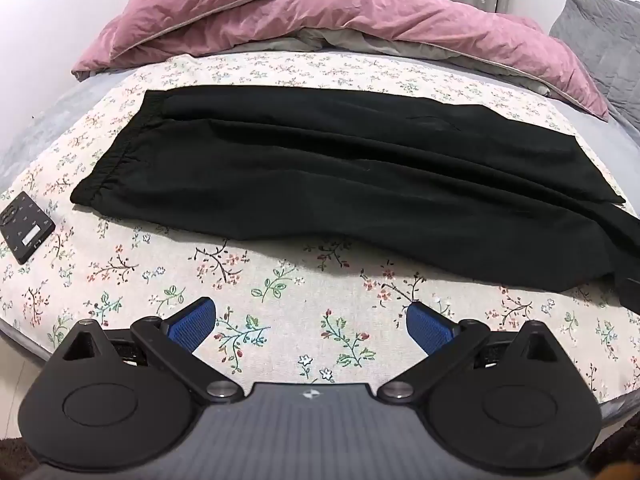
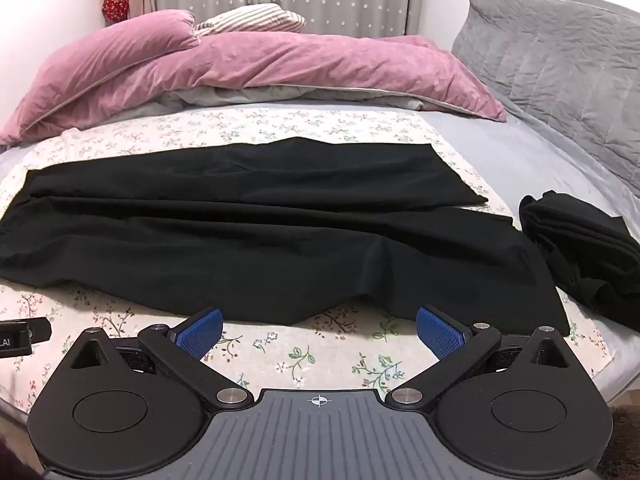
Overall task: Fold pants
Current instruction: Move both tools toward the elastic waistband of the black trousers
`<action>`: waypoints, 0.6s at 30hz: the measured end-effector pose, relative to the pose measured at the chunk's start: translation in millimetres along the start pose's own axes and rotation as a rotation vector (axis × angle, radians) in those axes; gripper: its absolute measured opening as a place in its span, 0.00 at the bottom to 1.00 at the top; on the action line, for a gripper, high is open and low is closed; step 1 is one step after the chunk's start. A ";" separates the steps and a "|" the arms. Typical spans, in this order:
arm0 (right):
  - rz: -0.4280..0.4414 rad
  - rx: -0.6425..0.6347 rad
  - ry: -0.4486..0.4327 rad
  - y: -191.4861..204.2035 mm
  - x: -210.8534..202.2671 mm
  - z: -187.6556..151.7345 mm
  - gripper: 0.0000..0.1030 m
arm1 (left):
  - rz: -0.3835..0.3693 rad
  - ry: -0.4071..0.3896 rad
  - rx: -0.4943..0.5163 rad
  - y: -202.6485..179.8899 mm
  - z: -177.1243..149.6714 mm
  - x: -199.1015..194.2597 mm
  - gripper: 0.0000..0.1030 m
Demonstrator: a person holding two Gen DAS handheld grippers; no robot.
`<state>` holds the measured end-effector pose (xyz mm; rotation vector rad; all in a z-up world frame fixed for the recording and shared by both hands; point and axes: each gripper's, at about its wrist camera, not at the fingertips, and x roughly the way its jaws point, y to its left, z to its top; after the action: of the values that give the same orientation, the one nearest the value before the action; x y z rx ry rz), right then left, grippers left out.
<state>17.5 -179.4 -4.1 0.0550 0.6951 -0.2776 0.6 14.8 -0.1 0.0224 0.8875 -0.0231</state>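
Observation:
Black pants (image 1: 328, 184) lie spread flat across a floral cloth (image 1: 256, 284) on the bed, waistband at the left, legs running right. In the right wrist view the pants (image 2: 248, 232) show their leg ends at the right, the near leg's hem close to the gripper. My left gripper (image 1: 311, 322) hovers over the floral cloth just short of the pants' near edge, open, nothing between its blue pads. My right gripper (image 2: 319, 330) is also open and empty, its fingertips at the near edge of the black fabric.
A dark flat phone-like device (image 1: 25, 226) lies at the cloth's left edge. A folded black garment (image 2: 584, 248) sits to the right of the pants. A pink duvet (image 2: 240, 64) and pillows lie behind, a grey quilted headboard (image 2: 560, 68) at the right.

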 end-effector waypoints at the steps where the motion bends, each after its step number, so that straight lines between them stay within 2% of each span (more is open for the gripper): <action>1: -0.002 -0.003 0.001 1.1 0.6 0.7 1.00 | -0.003 0.005 -0.002 0.8 0.0 0.6 1.00; 18: -0.001 -0.019 -0.009 9.6 -1.0 2.5 1.00 | -0.011 -0.006 -0.013 5.3 1.3 -0.9 1.00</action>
<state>20.9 -170.3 -1.9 0.0358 0.6888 -0.2721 1.2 20.0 1.5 0.0056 0.8819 -0.0279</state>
